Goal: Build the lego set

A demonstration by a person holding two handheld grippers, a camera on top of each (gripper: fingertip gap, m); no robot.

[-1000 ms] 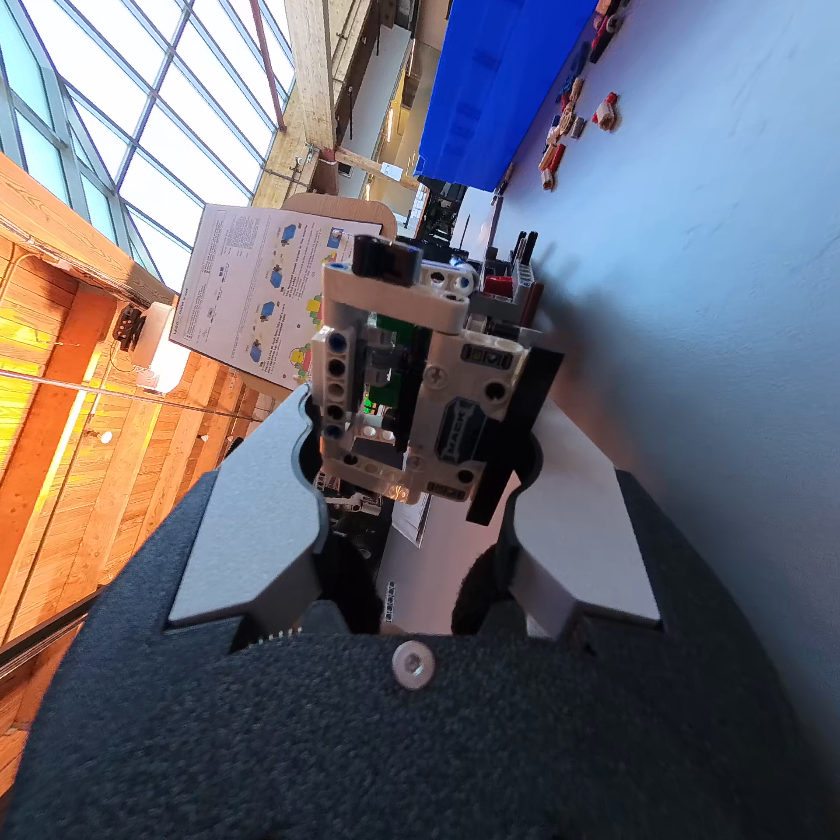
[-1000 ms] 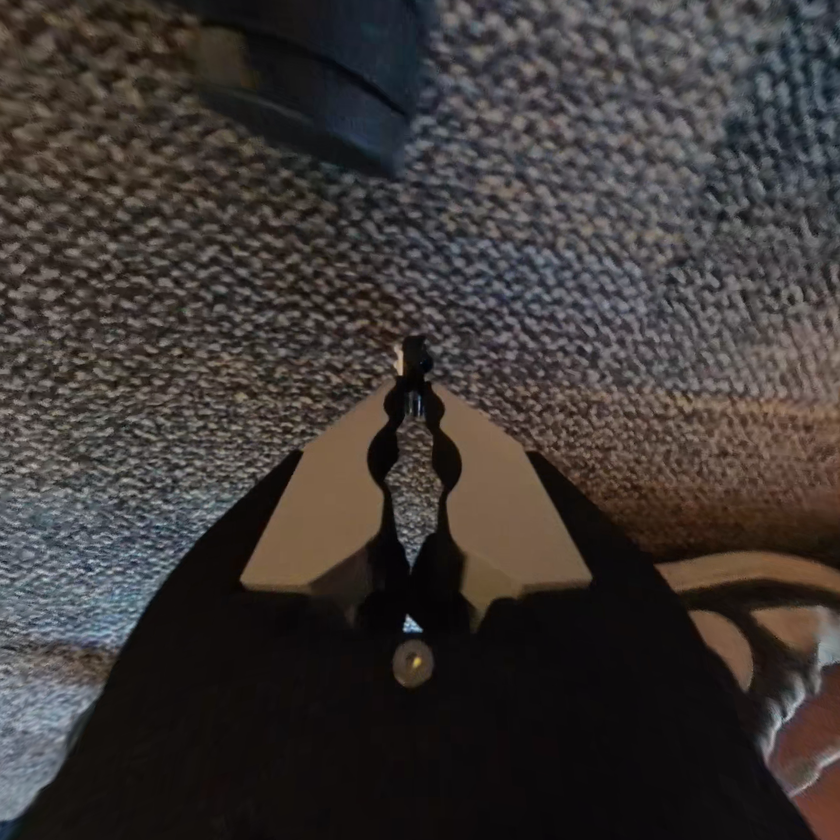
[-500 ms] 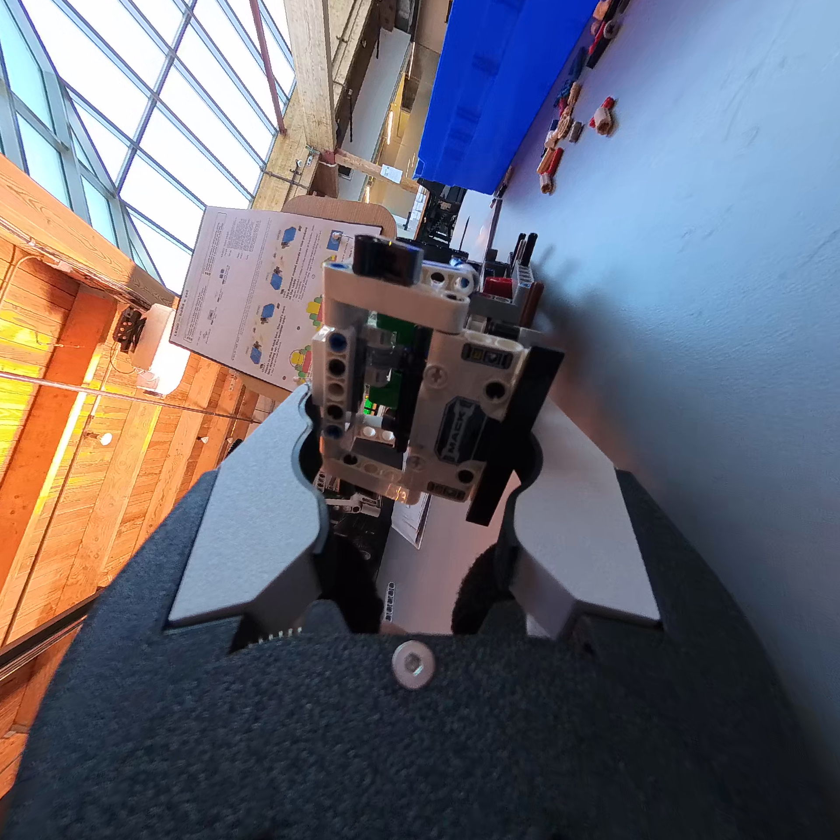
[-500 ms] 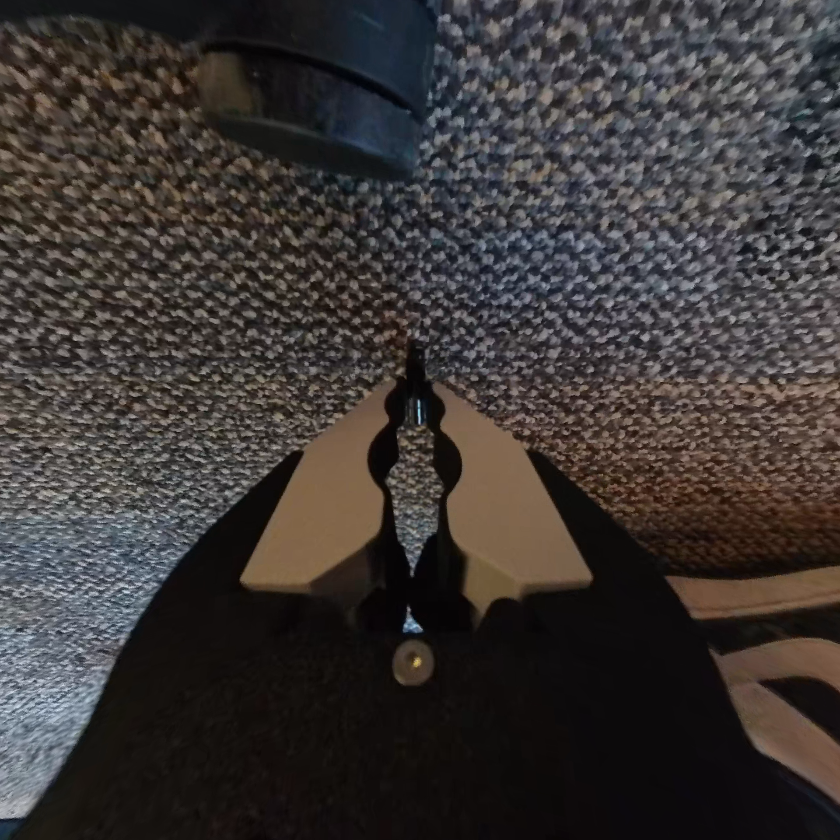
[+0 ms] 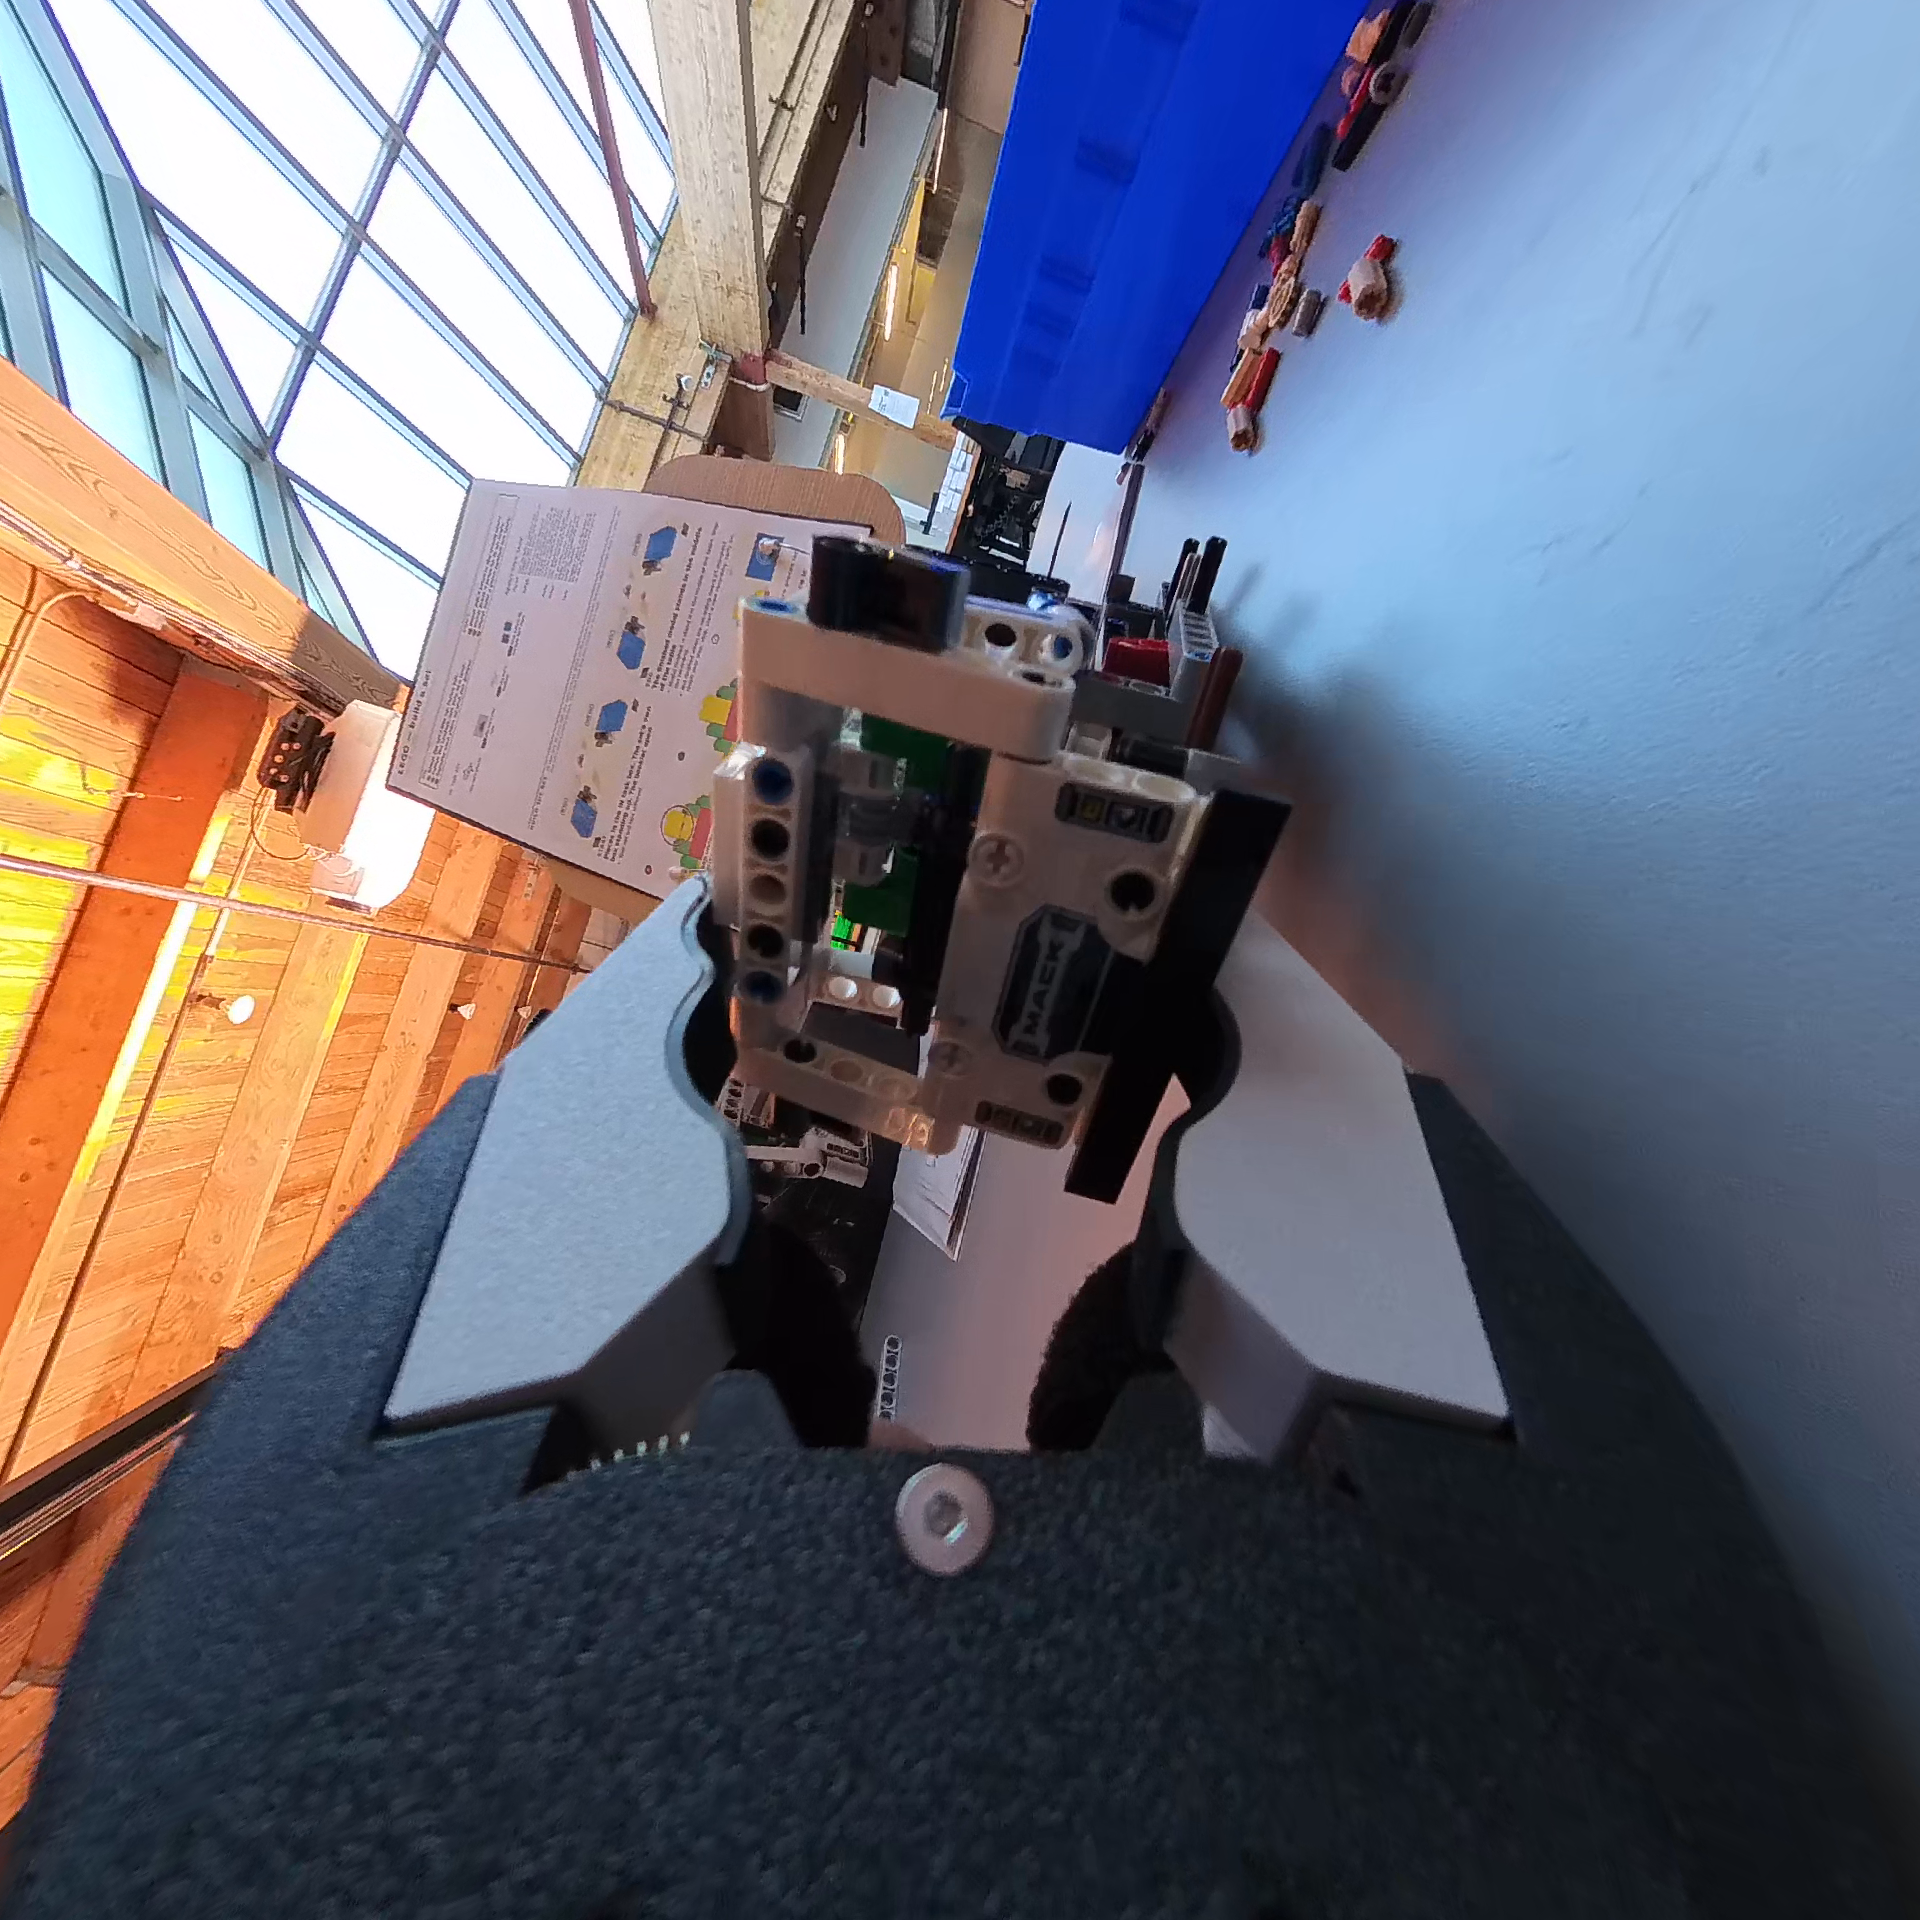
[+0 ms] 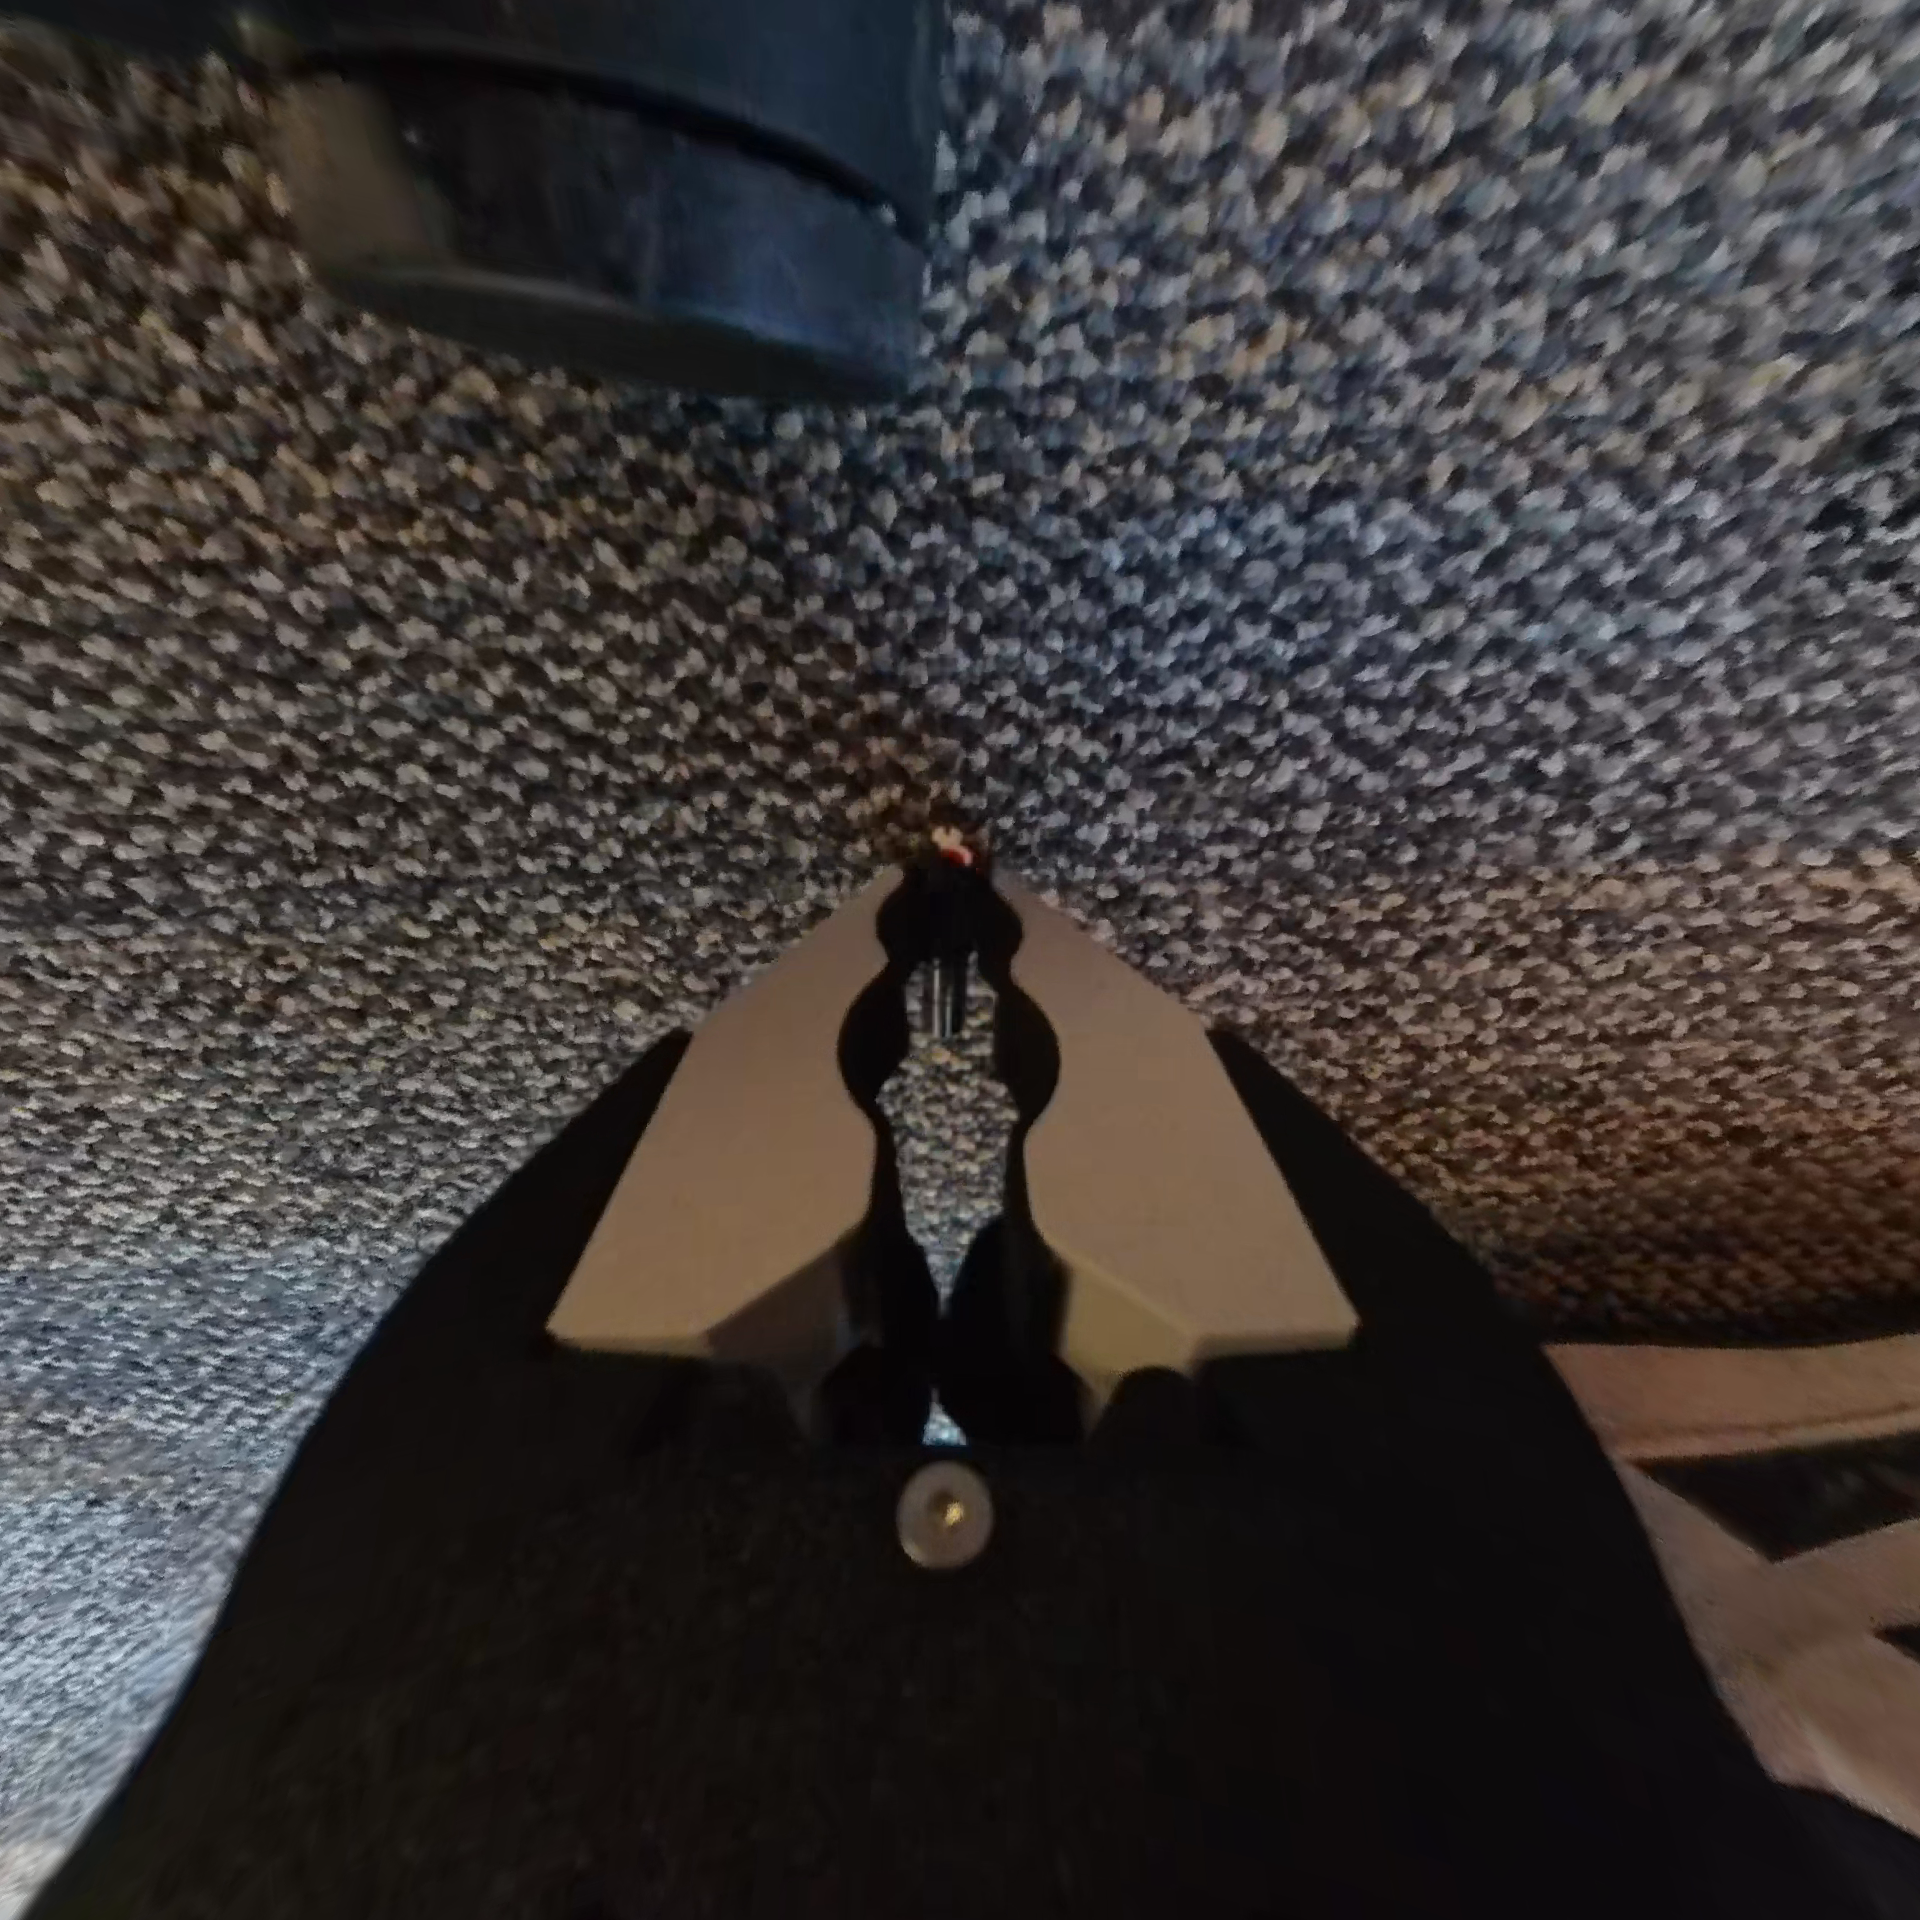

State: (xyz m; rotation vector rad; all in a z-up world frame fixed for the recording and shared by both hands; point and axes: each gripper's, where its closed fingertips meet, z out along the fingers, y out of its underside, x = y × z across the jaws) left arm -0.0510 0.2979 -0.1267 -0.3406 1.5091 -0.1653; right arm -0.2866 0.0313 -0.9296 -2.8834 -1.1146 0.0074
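Observation:
In the left wrist view my left gripper (image 5: 961, 966) is shut on the partly built lego model (image 5: 987, 883). The model is white and grey with green and black parts and a black plate on its right side, and I hold it above the pale table (image 5: 1610, 727). In the right wrist view my right gripper (image 6: 948, 883) points down at speckled carpet (image 6: 1351, 623). It is shut on a small dark pin-like piece (image 6: 948, 997) with a red speck at its tip.
A printed instruction sheet (image 5: 582, 707) stands on a cardboard holder behind the model. A blue bin (image 5: 1122, 208) and several loose lego pieces (image 5: 1288, 301) lie farther along the table. A black round base (image 6: 623, 208) stands on the carpet. A pale shape (image 6: 1766, 1455) shows at lower right. About 85 cm separates my left fingertips from my right.
The right gripper has shifted over the carpet, so the black round base now fills more of the top left. The small piece sits differently in the jaws. The left gripper and model have barely moved.

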